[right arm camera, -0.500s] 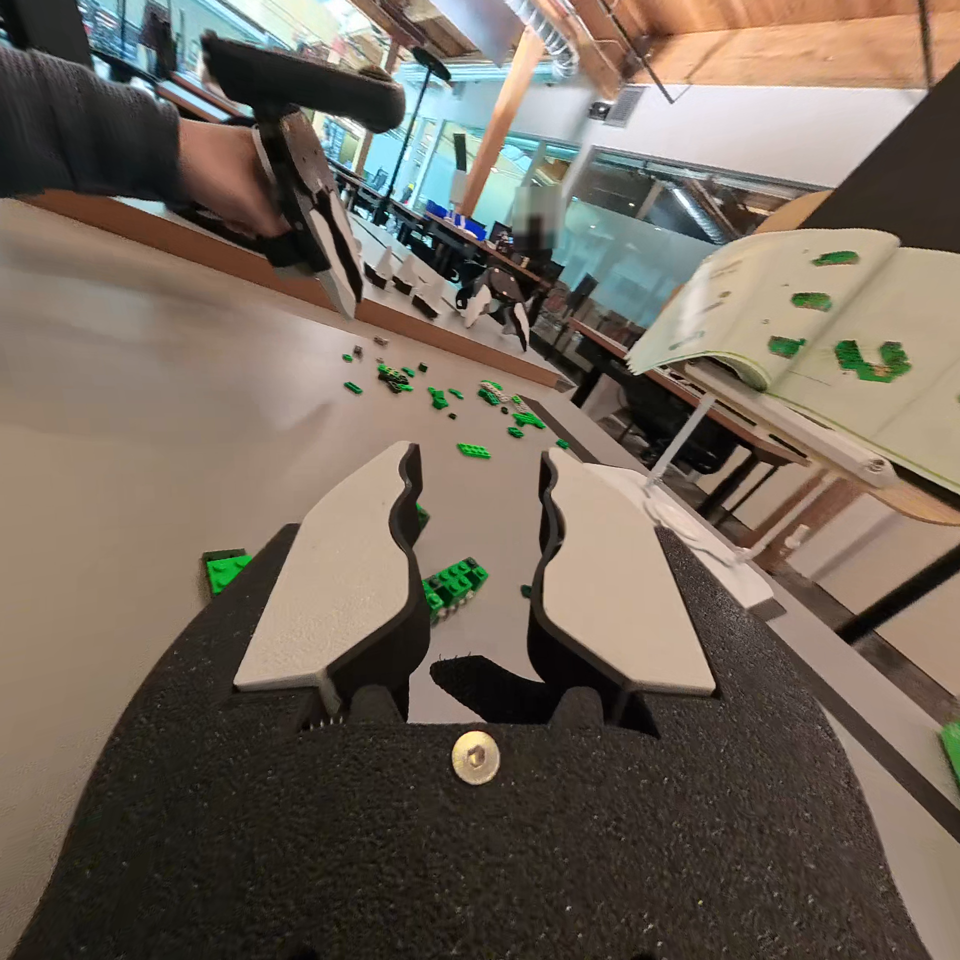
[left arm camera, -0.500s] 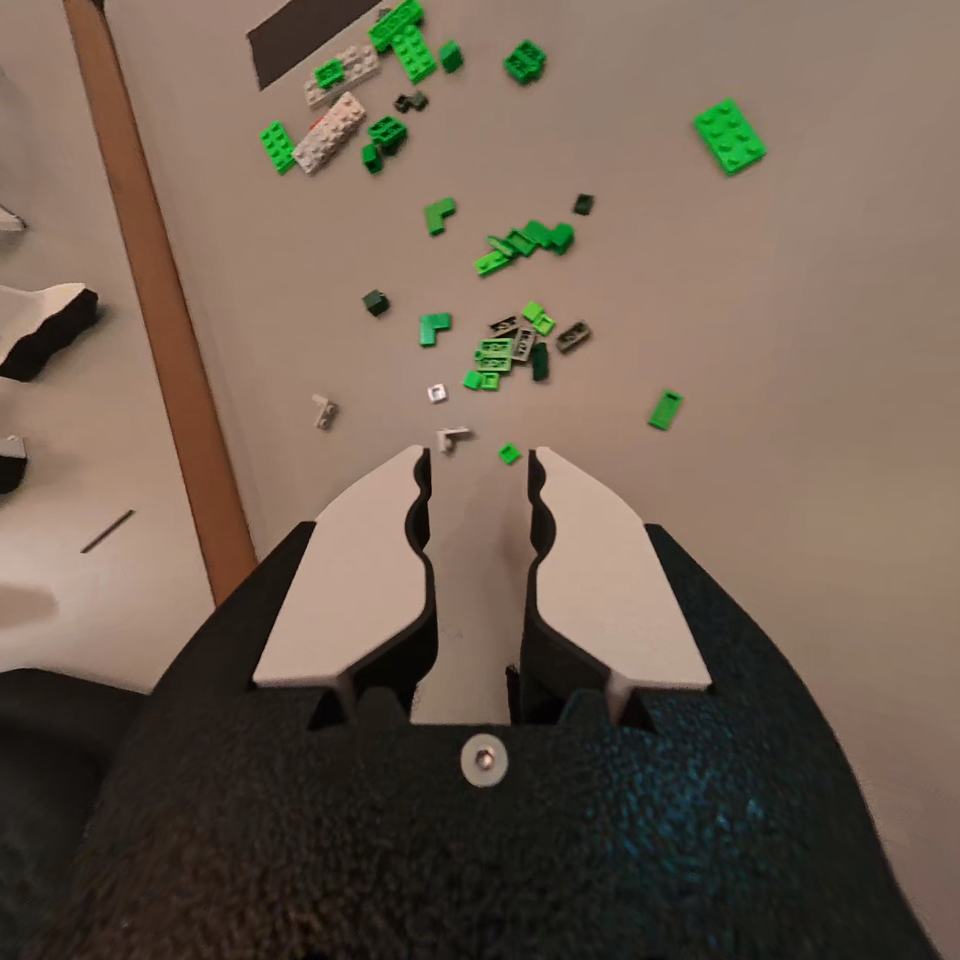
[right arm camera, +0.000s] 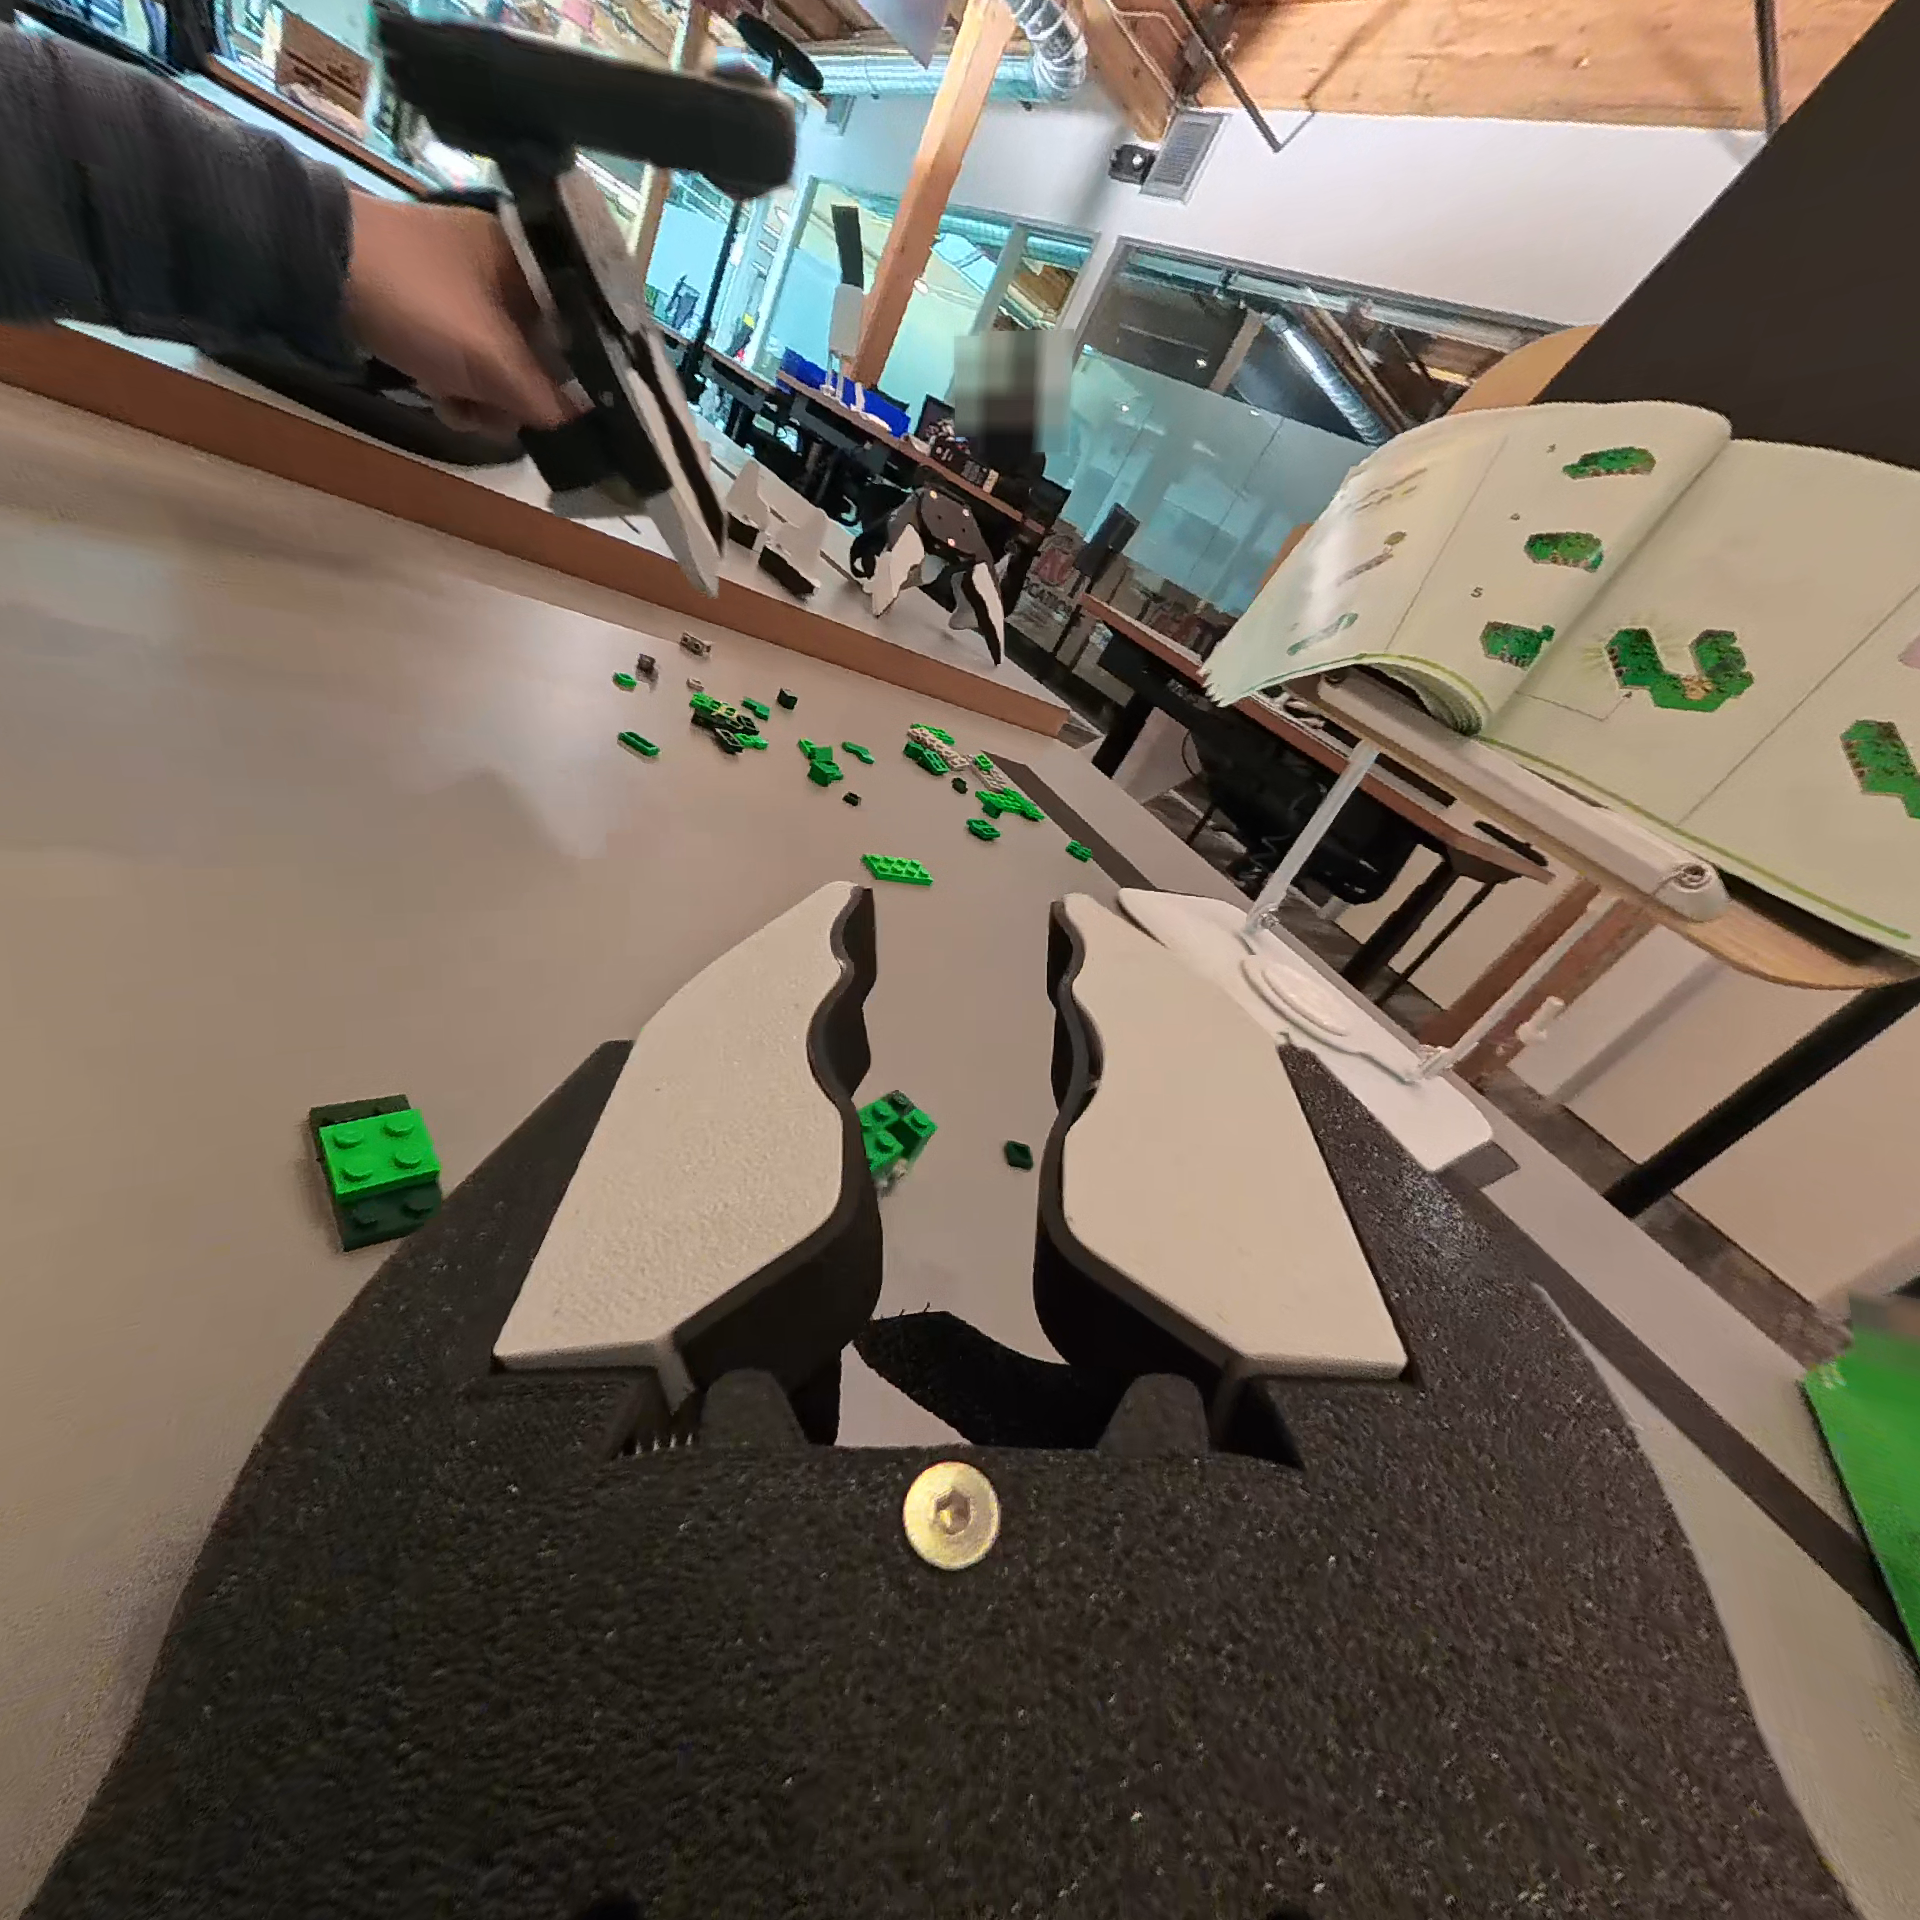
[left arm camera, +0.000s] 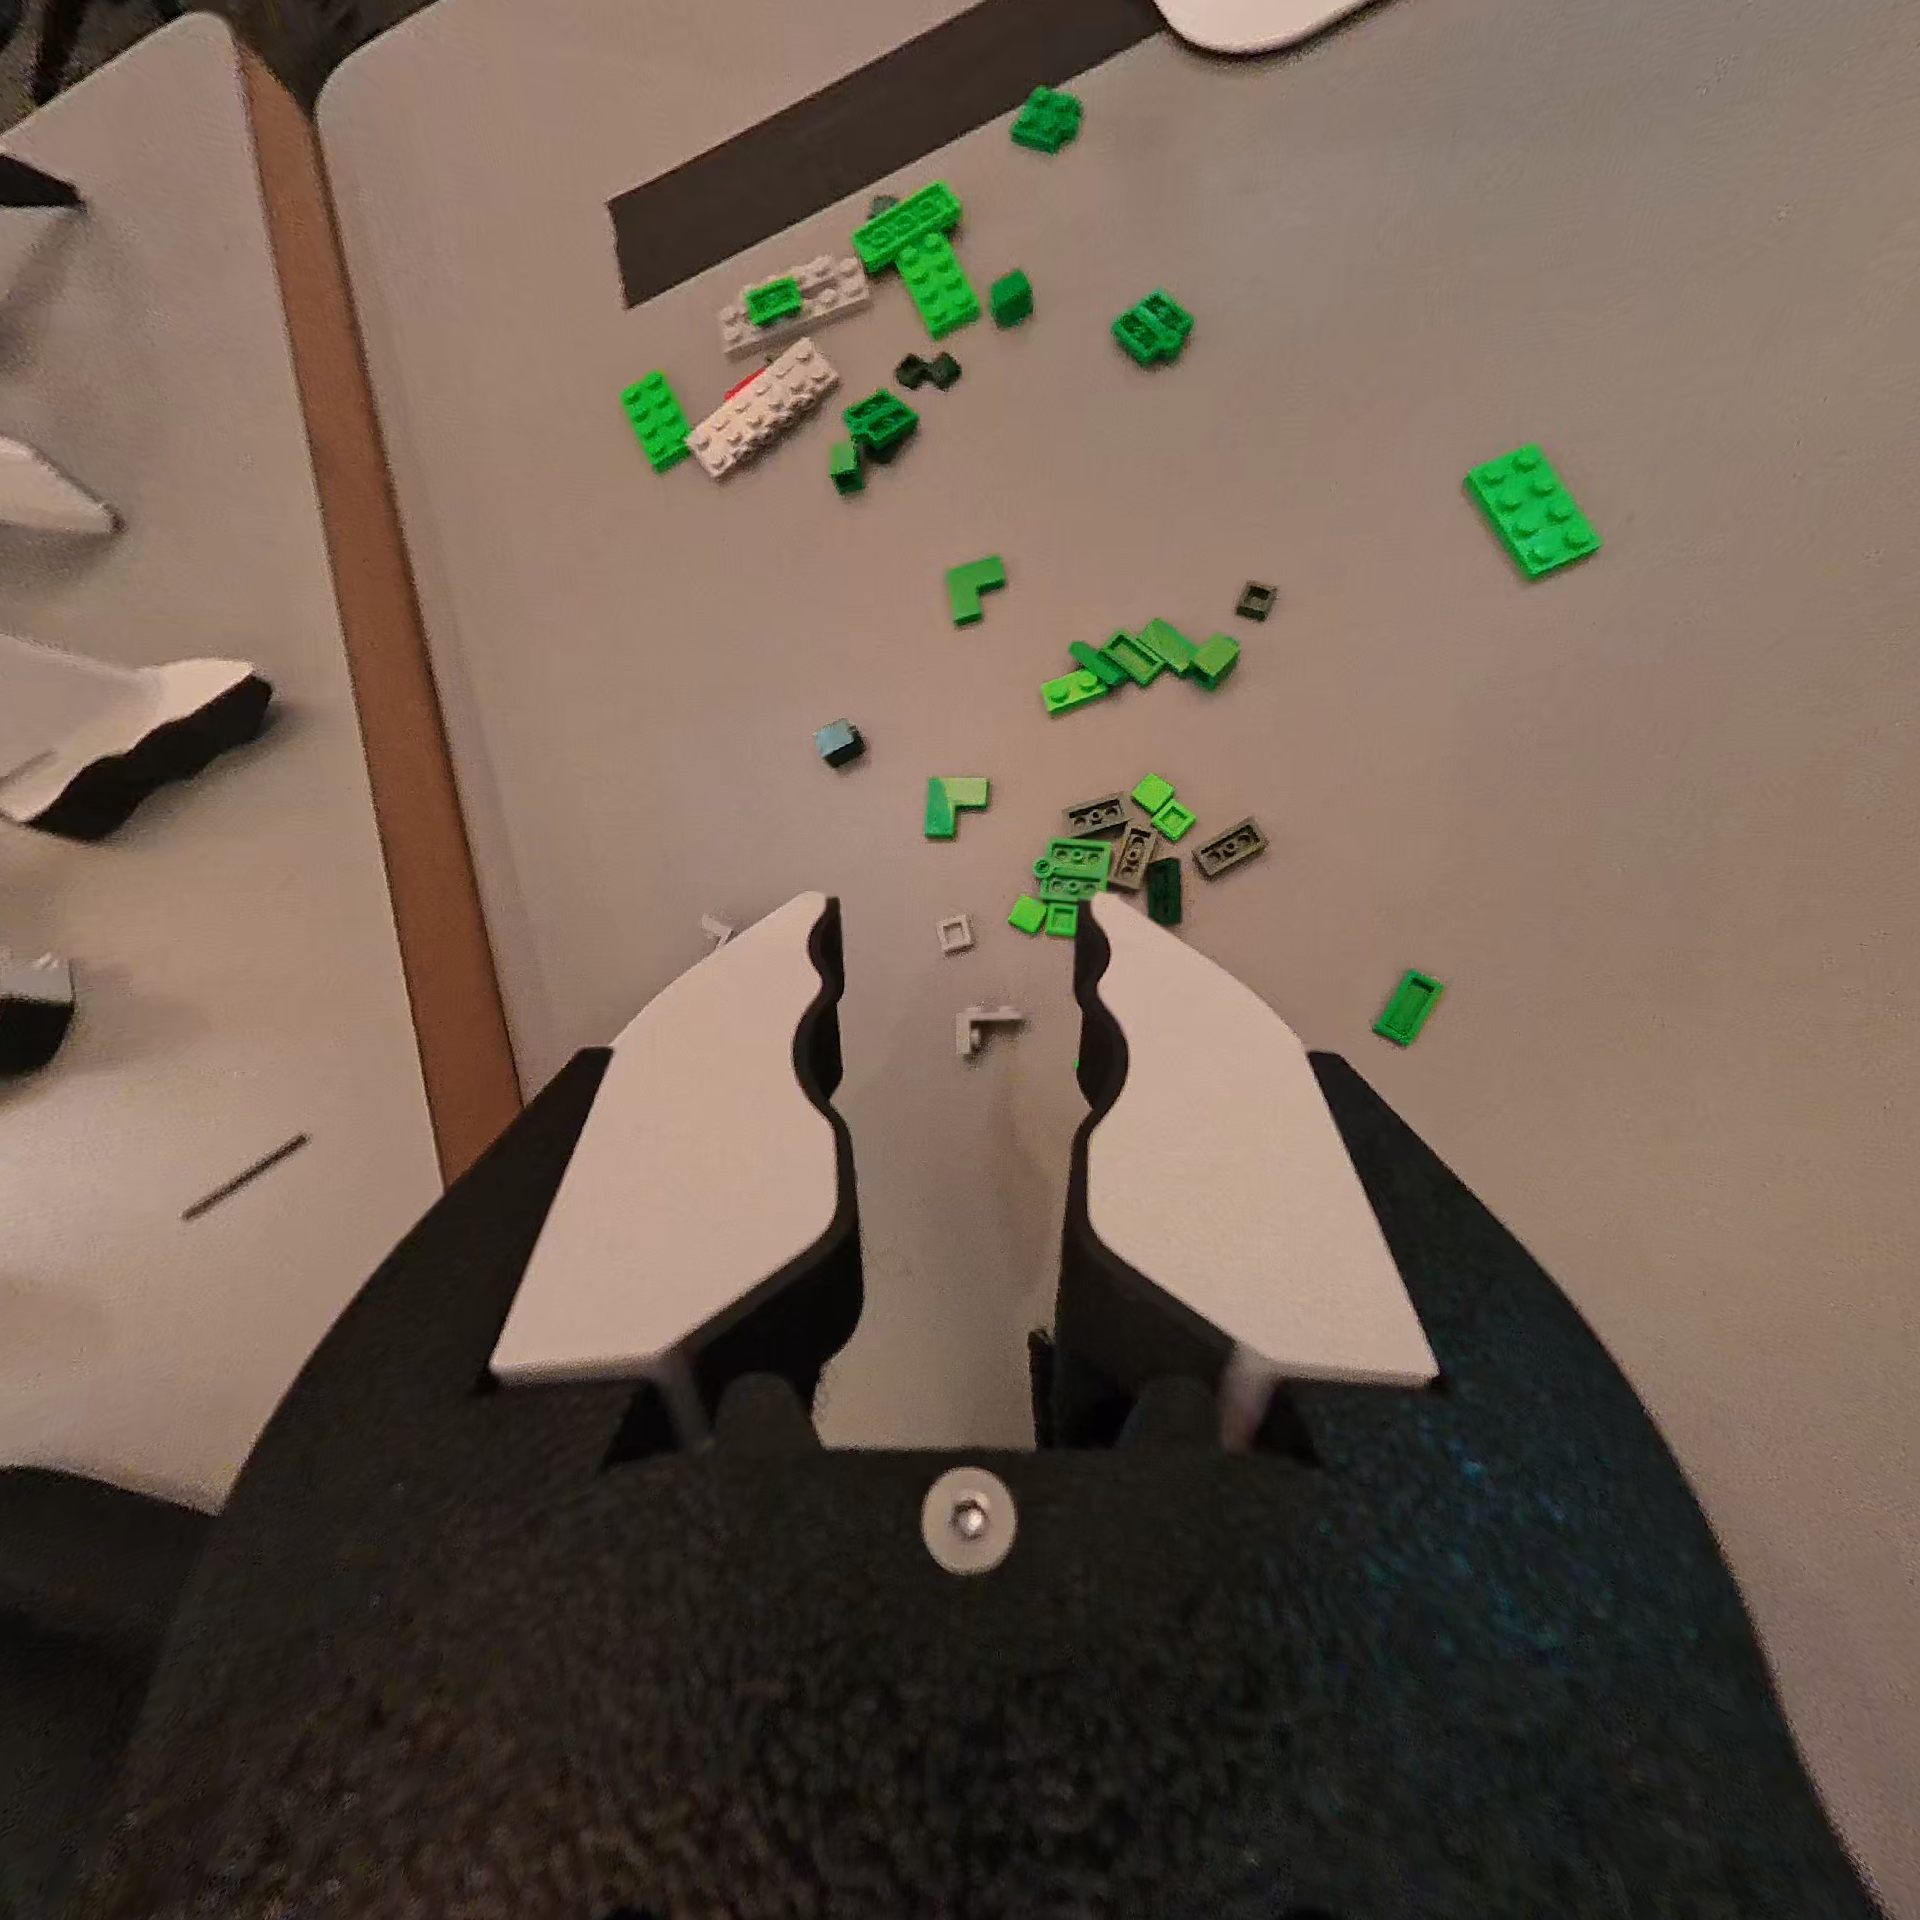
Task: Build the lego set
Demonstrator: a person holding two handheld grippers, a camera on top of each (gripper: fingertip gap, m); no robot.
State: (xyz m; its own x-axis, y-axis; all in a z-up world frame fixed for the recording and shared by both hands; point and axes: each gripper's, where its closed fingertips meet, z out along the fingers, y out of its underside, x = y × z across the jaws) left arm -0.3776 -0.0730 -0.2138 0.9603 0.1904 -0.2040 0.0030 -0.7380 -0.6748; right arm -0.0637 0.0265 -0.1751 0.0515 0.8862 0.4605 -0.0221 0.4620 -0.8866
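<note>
Loose green, dark green and grey lego pieces lie scattered on a grey table (left arm camera: 1558,1039). My left gripper (left arm camera: 956,914) is open and empty, hovering over a small grey bracket piece (left arm camera: 982,1029) and a tiny grey square tile (left arm camera: 954,933), with a cluster of small green plates (left arm camera: 1117,857) just ahead to the right. My right gripper (right arm camera: 961,909) is open and empty, low over the table. A built green stack (right arm camera: 376,1172) sits left of it and a green assembly (right arm camera: 894,1127) lies between its fingers. The left gripper also shows in the right wrist view (right arm camera: 665,488), held by a hand.
An open instruction booklet (right arm camera: 1621,623) stands on a white stand (right arm camera: 1299,997) at the right. A large green plate (left arm camera: 1532,509), grey plates (left arm camera: 764,410) and black tape (left arm camera: 831,156) lie farther off. A brown table edge (left arm camera: 384,623) runs along the left, with spare gripper fingers (left arm camera: 135,738) beyond. Some 35 centimetres of space lies between my two pairs of fingers.
My left gripper has moved forward and down over the small grey pieces. My right gripper has shifted slightly and its fingers have narrowed a little.
</note>
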